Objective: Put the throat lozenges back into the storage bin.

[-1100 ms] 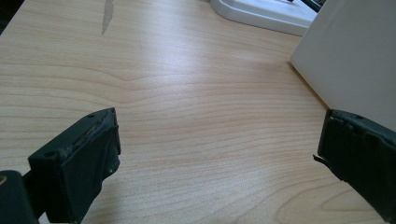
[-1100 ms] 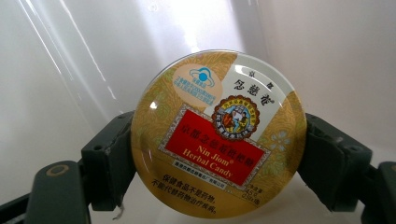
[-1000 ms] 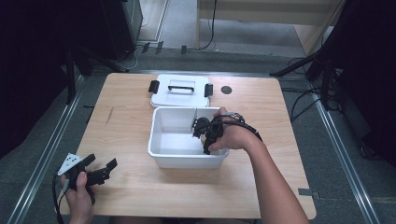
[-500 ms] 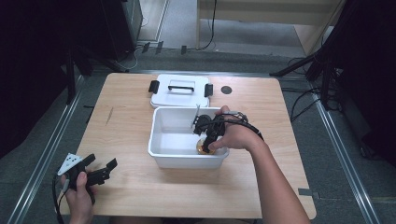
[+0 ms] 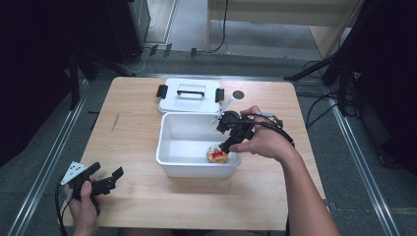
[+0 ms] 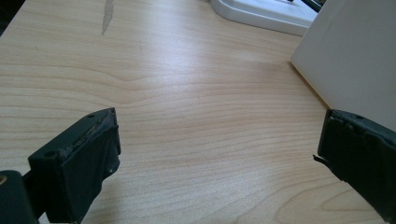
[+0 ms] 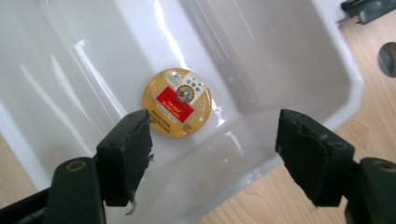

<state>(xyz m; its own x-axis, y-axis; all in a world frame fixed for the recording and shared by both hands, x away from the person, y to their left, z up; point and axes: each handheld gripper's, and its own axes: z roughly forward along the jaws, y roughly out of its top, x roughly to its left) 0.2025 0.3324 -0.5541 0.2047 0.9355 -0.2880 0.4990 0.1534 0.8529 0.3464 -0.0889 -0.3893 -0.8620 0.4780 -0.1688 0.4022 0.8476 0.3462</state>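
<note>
Table (image 5: 137, 147): light wood, carrying everything here.
Bin (image 5: 169, 160): white plastic tub, mid-table; our landmark.
Lid (image 5: 189, 96): white with black clasps, lying flat just behind the bin, so it's off.
Right gripper (image 7: 212, 154): over the bin's right end, jaws spread wide, holding nothing.
Left gripper (image 6: 217, 154): low over the table, well left of the bin's near corner, jaws apart and empty.
Tin (image 7: 177, 108): small round gold tin, flat on the bin floor near the right wall, clear of both jaws.
Progress: by my read, the tin is already in; lid probably left to fit.
Label: red panel with a crest; writing too small to read.
</note>
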